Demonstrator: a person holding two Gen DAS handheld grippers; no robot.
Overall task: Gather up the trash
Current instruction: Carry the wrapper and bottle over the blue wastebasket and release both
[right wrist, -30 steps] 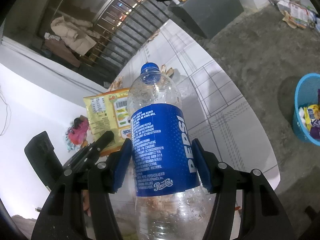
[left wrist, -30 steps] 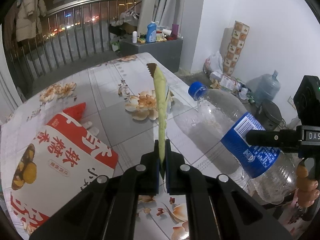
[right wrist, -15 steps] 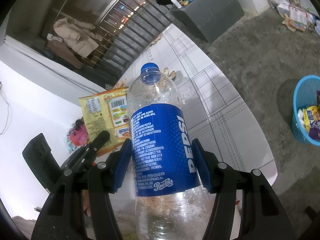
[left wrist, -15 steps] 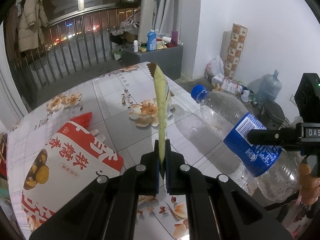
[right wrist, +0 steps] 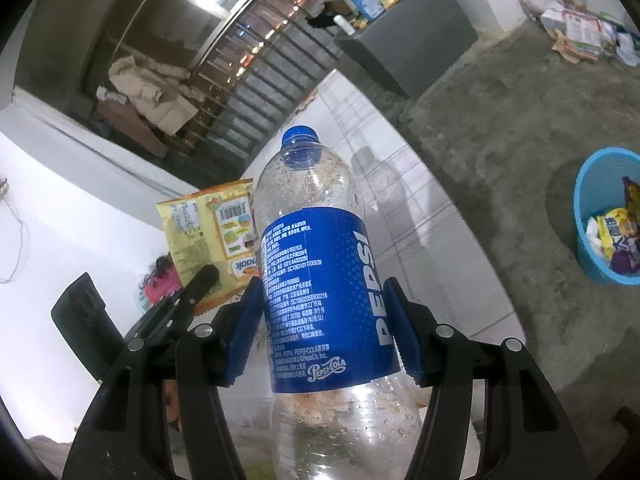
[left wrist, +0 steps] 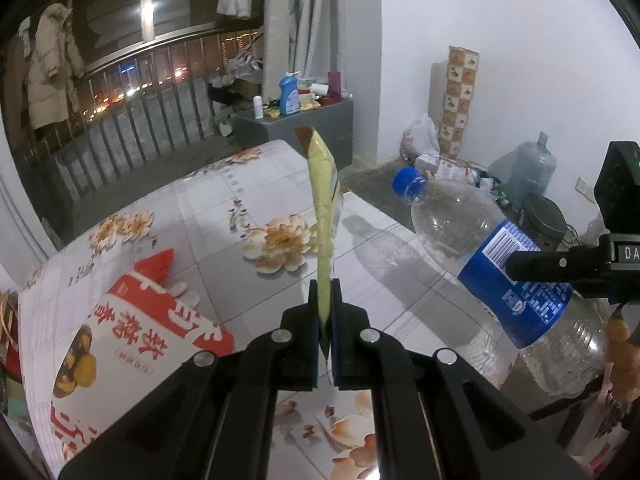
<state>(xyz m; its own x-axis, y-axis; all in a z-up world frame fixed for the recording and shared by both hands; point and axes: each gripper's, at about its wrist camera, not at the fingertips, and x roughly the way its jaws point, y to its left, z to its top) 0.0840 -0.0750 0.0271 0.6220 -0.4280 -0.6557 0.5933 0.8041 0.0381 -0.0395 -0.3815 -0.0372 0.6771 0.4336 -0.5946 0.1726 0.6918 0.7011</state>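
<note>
The left tool (left wrist: 326,304) was clenched on the bottom edge of a yellow snack packet (left wrist: 323,200) standing up above the counter (left wrist: 208,200); the right tool (right wrist: 324,320) clamped an empty Pepsi bottle (right wrist: 320,280) by its label. The thin packet could slip free, and the smooth, wet bottle might twist loose before reaching the blue basket (right wrist: 588,216) on the floor.

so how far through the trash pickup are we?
Partly done: the blue basket on the floor already holds several wrappers. In hand: the left gripper is shut on a yellow snack packet, and the right gripper is clamped on an empty Pepsi bottle. Neither is binned yet. Left: the red-and-white snack bag on the table.
</note>
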